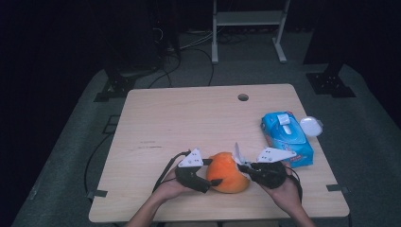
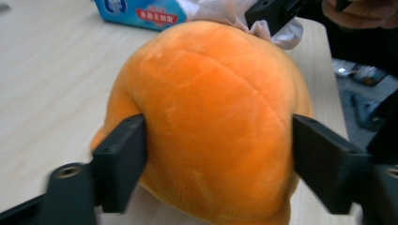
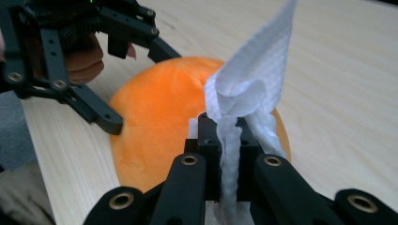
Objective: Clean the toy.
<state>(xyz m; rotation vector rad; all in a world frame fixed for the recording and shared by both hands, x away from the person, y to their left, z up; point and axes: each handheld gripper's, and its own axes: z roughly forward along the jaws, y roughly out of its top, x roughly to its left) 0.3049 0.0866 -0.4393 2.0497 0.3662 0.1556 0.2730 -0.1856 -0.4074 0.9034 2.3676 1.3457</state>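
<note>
We see an orange plush ball (image 1: 228, 172) lying on the wooden table (image 1: 189, 123) near its front edge, and we take it as our landmark for everything else. The left gripper (image 1: 213, 181) comes in from the ball's left side, and in the left gripper view its two black jaws stand spread around the ball (image 2: 211, 126), one pressing into each flank of the soft orange surface, so the ball is clasped between them. The right gripper (image 1: 245, 166) sits at the ball's right side, just beside it; in the right gripper view its jaws are pressed together on a white wet wipe (image 3: 248, 89), whose pinched middle runs down between them while a loose corner stands up above the ball (image 3: 159, 126). In that same view the left gripper (image 3: 136, 89) reaches around the ball's far side, one jaw tip touching the plush. In the high view the wipe (image 1: 238, 153) rises as a small white flap at the ball's upper right edge. Behind and to the right of the ball lies a blue pack of wipes (image 1: 287, 138), near the right gripper, and a small white lid (image 1: 311, 126) rests just beyond the pack at the table's right edge. Each gripper is held by a hand at the ball's near side
</note>
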